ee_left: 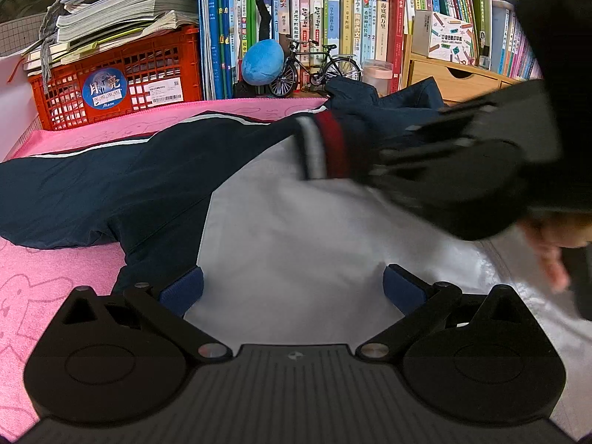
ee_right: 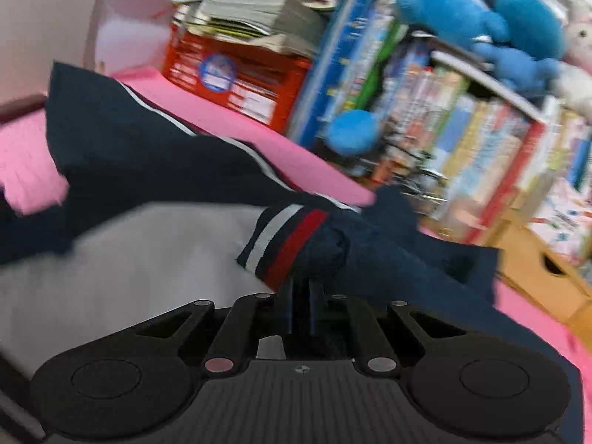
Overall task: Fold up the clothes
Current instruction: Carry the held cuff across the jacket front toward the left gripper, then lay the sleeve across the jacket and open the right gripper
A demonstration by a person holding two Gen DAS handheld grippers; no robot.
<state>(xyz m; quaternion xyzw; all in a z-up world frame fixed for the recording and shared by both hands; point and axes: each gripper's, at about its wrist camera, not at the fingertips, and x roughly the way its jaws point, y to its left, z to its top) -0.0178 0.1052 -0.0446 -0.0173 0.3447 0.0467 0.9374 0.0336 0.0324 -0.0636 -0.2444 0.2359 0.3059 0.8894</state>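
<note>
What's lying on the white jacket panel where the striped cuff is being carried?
Nothing visible. The right gripper, shut on the sleeve behind the striped cuff, has bare white panel ahead; the open left gripper hovers at its near edge.

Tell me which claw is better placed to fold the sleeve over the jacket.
Right. The right claw is shut on the sleeve; the left claw is open, empty, over the jacket.

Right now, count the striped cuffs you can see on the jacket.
1. The striped cuff lies on the jacket's white panel, pinched in the right tongs. The other sleeve's end is out of view.
</note>
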